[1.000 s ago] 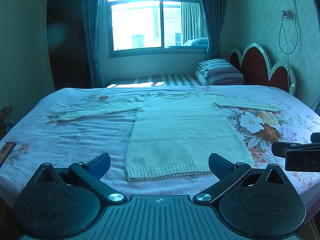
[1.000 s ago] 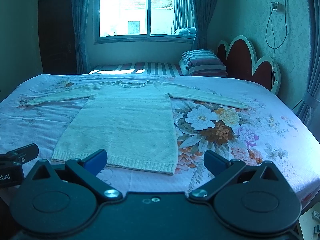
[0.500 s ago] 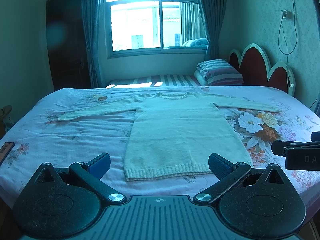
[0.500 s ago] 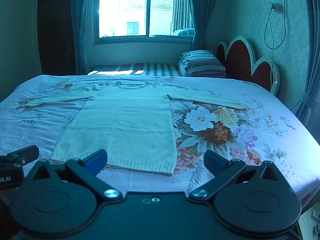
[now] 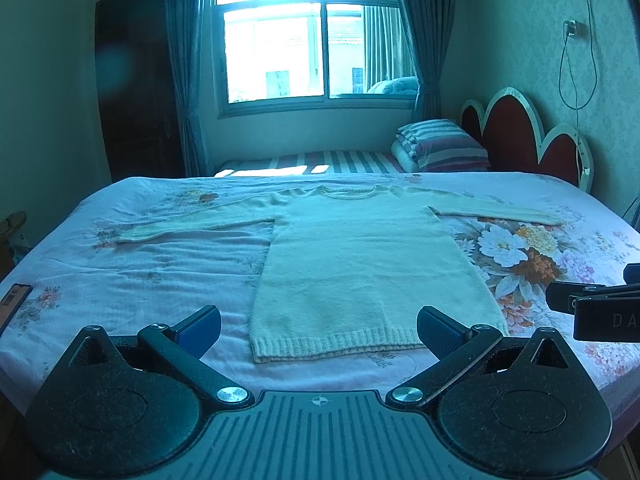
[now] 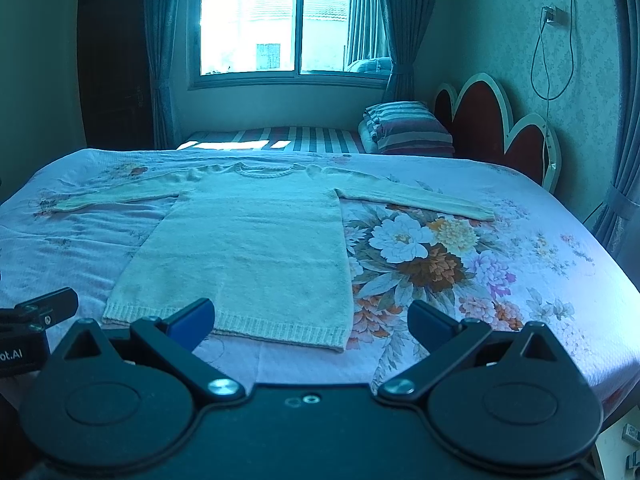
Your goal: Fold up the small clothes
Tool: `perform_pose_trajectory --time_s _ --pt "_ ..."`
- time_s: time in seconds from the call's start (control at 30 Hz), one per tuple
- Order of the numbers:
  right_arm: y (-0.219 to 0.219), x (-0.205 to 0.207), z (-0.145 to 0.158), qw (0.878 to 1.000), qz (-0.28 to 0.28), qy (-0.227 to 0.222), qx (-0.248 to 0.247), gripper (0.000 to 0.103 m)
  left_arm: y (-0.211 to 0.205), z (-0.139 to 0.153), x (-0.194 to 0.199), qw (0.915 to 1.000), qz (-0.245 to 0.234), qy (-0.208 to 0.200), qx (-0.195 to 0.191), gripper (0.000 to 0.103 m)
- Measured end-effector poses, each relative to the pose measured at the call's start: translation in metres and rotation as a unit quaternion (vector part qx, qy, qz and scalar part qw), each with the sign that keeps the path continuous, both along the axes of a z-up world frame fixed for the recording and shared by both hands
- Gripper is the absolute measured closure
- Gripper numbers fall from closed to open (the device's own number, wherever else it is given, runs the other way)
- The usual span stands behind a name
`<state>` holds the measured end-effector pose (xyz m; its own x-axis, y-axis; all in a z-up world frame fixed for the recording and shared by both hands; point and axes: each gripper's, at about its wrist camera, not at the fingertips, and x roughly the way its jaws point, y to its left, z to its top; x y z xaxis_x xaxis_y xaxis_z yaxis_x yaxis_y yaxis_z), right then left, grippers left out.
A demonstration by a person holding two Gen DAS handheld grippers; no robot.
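Note:
A cream knitted sweater (image 5: 360,264) (image 6: 248,248) lies flat on the bed, neck toward the window, hem nearest me, both sleeves spread out sideways. My left gripper (image 5: 318,328) hovers open just short of the hem, with nothing between its fingers. My right gripper (image 6: 310,318) is open too, over the hem's right corner, and holds nothing. Each gripper's tip shows at the edge of the other's view.
The bed wears a pink floral sheet (image 5: 532,256) (image 6: 440,264). A striped pillow stack (image 5: 440,146) sits by the red scalloped headboard (image 5: 520,132). A second striped bed lies under the window. A dark flat phone-like object (image 5: 14,300) rests at the bed's left edge.
Both grippers have drifted very slightly; the sweater and bed look the same. Fingers stay open.

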<state>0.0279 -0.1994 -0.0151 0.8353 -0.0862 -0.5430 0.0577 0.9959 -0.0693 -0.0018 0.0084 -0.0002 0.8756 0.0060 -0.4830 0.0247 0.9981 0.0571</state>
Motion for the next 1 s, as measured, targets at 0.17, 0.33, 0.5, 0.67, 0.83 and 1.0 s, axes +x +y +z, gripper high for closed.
perform_pose_trajectory --time_s 0.17,0.33,0.5,0.67,0.83,1.0 --pt "-0.001 0.000 0.000 1.000 0.001 0.000 0.000 0.000 0.000 0.000 0.000 1.0000 0.000 0.000 -0.001 0.000" --pt "-0.002 0.001 -0.001 1.000 0.002 0.001 0.000 0.000 -0.001 0.000 0.000 1.0000 0.001 0.000 0.000 0.000" --pt "-0.004 0.002 -0.001 1.000 0.003 0.001 0.001 0.000 -0.001 0.000 0.001 1.0000 0.003 0.000 0.001 0.000" --pt "-0.007 0.002 0.000 1.000 0.004 -0.002 0.003 0.000 -0.002 0.000 0.002 1.0000 0.005 -0.003 0.003 0.000" --pt "-0.011 0.016 0.002 1.000 0.006 -0.010 0.006 0.000 0.004 0.008 0.010 0.9998 0.009 -0.007 -0.016 0.000" --pt "-0.033 0.049 0.008 0.999 -0.018 -0.035 0.024 0.000 0.005 0.009 0.051 0.9999 0.010 -0.003 0.005 0.000"
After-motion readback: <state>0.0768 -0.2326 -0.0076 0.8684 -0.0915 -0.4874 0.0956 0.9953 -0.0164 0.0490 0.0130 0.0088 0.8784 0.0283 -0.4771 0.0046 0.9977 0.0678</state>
